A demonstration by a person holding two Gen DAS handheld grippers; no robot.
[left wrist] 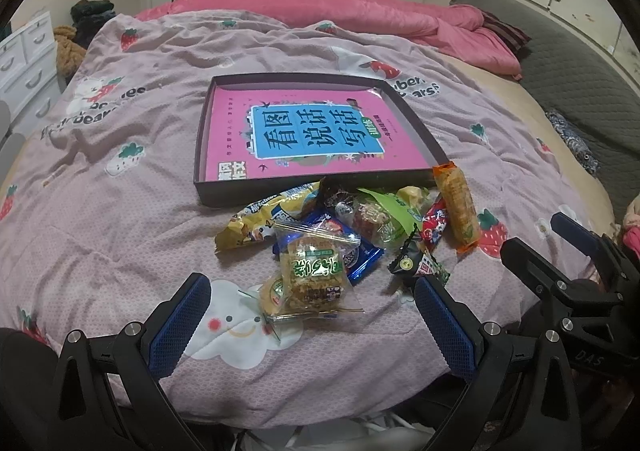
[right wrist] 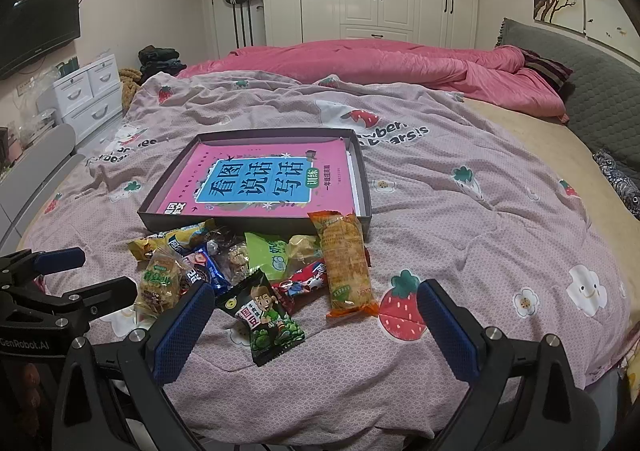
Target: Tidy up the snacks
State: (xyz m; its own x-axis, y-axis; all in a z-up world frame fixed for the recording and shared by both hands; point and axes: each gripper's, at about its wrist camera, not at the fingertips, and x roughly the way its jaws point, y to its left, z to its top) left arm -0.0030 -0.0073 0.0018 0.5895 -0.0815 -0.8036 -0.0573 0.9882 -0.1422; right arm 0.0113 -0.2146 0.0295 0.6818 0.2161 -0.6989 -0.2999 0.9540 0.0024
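Your left gripper point(left wrist: 312, 315) and right gripper point(right wrist: 316, 325) both hover with fingers spread wide, holding nothing. The snacks point(left wrist: 344, 235) lie heaped on the bedspread point(left wrist: 120, 219), just before the shallow box point(left wrist: 202, 155) holding a pink book point(left wrist: 316, 131).

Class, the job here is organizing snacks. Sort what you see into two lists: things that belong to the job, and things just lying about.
Belongs to the job:
- snack pile
- long orange packet
- black packet
- shallow box
- left tongs, open
- right tongs, open

Just lying about:
- pink book in the box
- strawberry-print quilt
- pink duvet
- white drawers
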